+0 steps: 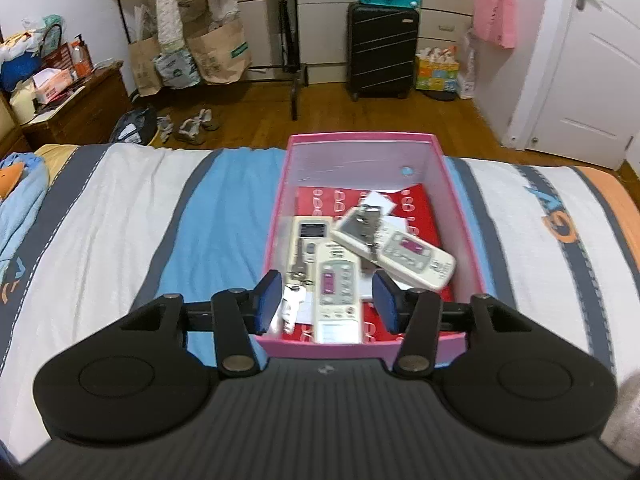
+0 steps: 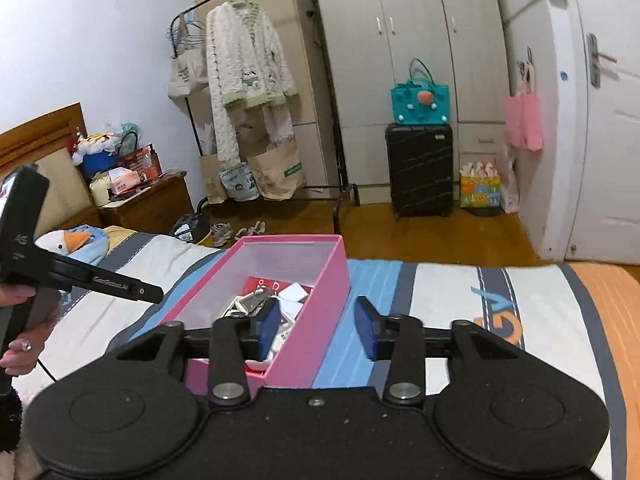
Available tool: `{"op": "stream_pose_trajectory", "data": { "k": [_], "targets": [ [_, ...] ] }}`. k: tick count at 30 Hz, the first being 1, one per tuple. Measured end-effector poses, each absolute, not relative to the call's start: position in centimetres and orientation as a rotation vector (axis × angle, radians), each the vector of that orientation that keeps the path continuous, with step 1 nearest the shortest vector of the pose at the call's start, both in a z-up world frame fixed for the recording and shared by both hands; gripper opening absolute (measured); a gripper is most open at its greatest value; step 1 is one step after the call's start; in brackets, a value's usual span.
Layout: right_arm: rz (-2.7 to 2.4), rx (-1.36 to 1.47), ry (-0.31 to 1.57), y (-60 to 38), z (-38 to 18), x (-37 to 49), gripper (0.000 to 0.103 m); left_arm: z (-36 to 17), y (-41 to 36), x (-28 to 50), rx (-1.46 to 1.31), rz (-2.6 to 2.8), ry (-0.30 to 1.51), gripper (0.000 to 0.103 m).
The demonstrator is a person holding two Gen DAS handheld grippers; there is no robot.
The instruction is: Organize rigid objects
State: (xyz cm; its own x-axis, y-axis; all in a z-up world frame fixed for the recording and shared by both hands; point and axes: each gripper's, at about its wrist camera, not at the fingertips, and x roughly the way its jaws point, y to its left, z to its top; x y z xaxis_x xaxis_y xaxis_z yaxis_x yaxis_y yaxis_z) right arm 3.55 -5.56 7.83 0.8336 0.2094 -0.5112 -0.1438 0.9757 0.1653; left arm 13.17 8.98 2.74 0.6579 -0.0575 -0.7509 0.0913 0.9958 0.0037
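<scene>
A pink box [image 1: 360, 137] with frosted walls lies on the striped bed cover [image 1: 120, 216]. Inside it are a white remote [image 1: 336, 292] lying lengthwise, a second remote [image 1: 404, 252] tilted across it, a third remote [image 1: 310, 236] partly underneath, some keys [image 1: 294, 300] and red printed cards [image 1: 420, 204]. My left gripper [image 1: 326, 304] hovers open over the box's near end, nothing between its blue pads. My right gripper [image 2: 318, 330] is open and empty, one finger over the pink box [image 2: 292, 239] and the other outside its right wall. In the right wrist view a hand [image 2: 24, 344] holds the left gripper's body [image 2: 24, 232].
The bed's far edge drops to a wooden floor [image 1: 440, 116]. A black suitcase [image 1: 382, 50], a clothes rack [image 2: 248, 80], paper bags, shoes [image 1: 196, 126] and a cluttered wooden nightstand [image 1: 76, 108] stand beyond. A blue plush toy [image 2: 76, 244] lies on the bed at left.
</scene>
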Motion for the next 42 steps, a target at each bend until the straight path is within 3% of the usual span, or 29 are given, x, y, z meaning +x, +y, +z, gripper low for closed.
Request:
{"op": "stream_pose_trajectory", "data": {
  "k": [6, 10, 20, 22, 25, 42],
  "targets": [
    [0.165, 0.120, 0.567, -6.4, 8.0, 2.1, 0.069, 3.6, 6.6, 10.3, 0.044, -0.080, 0.838, 0.056],
    [0.138, 0.073, 0.558, -6.1, 8.1, 1.8, 0.101, 4.8, 5.2, 8.2, -0.001, -0.062, 0.787, 0.060],
    [0.042, 0.072, 0.617, -6.6, 7.8, 1.3, 0.102, 4.9, 3.4, 4.9, 0.024, -0.014, 0.769, 0.074],
    [0.032, 0.072, 0.617, -6.8, 7.6, 1.1, 0.102, 4.8, 3.2, 4.5, 0.044, 0.026, 0.733, 0.086],
    [0.035, 0.052, 0.640, -6.7, 7.2, 1.2, 0.102, 4.5, 3.0, 4.5, 0.075, 0.044, 0.711, 0.095],
    [0.020, 0.073, 0.715, -5.8, 6.4, 1.8, 0.102, 2.5, 3.1, 5.8, 0.088, 0.053, 0.852, 0.100]
  ]
}}
